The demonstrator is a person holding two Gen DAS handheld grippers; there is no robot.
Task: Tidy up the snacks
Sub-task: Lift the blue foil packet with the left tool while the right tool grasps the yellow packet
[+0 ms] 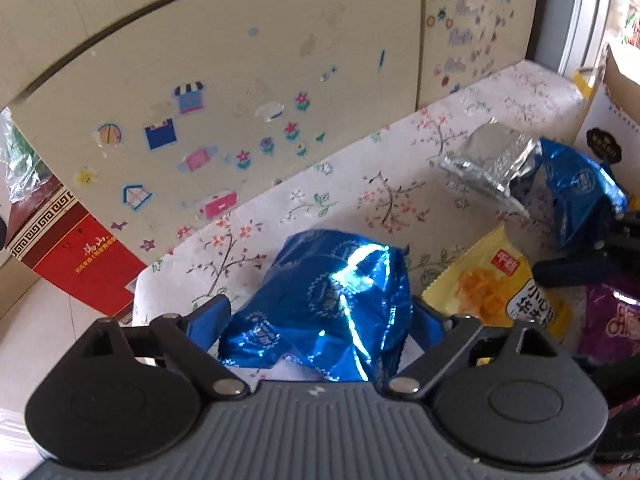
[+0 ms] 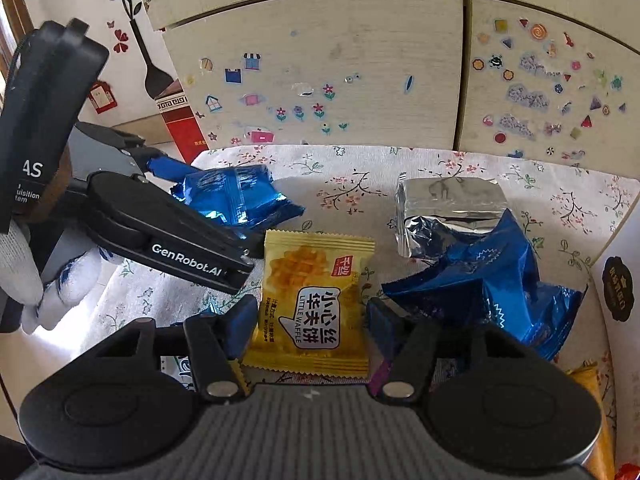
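A crumpled blue foil snack packet (image 1: 324, 304) sits between the fingers of my left gripper (image 1: 320, 316), and both pads touch its sides. From the right wrist view, the same blue packet (image 2: 236, 196) lies low over the flowered tablecloth (image 2: 360, 168) in my left gripper (image 2: 208, 208). A yellow waffle packet (image 2: 312, 300) lies flat on the cloth. My right gripper (image 2: 312, 316) has a finger against each of its long edges. The yellow packet (image 1: 496, 284) also shows in the left wrist view.
A torn blue packet (image 2: 484, 276) with its silver foil inside (image 2: 448, 204) lies to the right. A white box (image 2: 616, 292) stands at the right edge and a purple packet (image 1: 608, 320) lies near it. Stickered cupboard doors (image 2: 320, 60) stand behind, with a red carton (image 1: 80, 256) on the floor at left.
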